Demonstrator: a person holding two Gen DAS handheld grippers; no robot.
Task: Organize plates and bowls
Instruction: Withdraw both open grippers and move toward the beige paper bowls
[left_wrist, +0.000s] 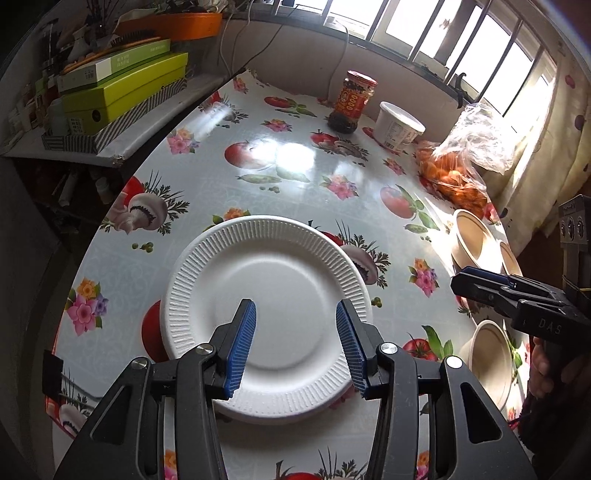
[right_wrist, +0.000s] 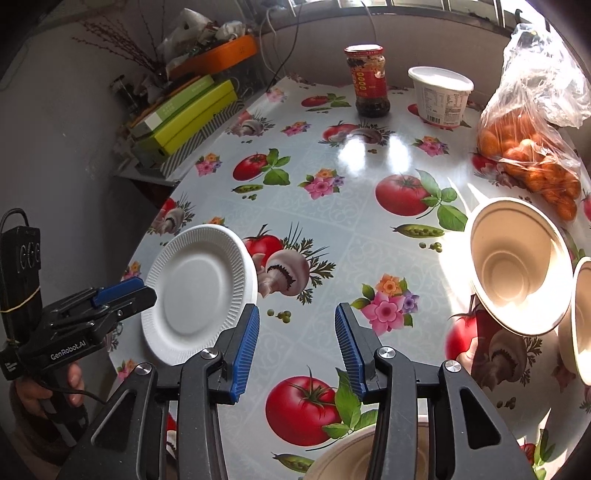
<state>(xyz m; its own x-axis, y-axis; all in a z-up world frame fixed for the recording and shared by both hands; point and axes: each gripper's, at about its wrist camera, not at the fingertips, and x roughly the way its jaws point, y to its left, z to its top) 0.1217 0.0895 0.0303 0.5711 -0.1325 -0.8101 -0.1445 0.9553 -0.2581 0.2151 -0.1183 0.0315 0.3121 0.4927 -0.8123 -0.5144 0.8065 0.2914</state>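
Window glare, fisheye-warped dark edges

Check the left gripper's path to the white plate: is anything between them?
Nothing visible. The left gripper hangs open right above the white plate, which lies alone on the tablecloth; the bowls sit off to the right side.

Table (left_wrist: 295, 173) under glossy vegetable-print oilcloth; barred window (left_wrist: 461, 44) behind admits strong daylight; curtain (left_wrist: 546, 147) at right; cluttered side shelf (left_wrist: 110, 144) at left.
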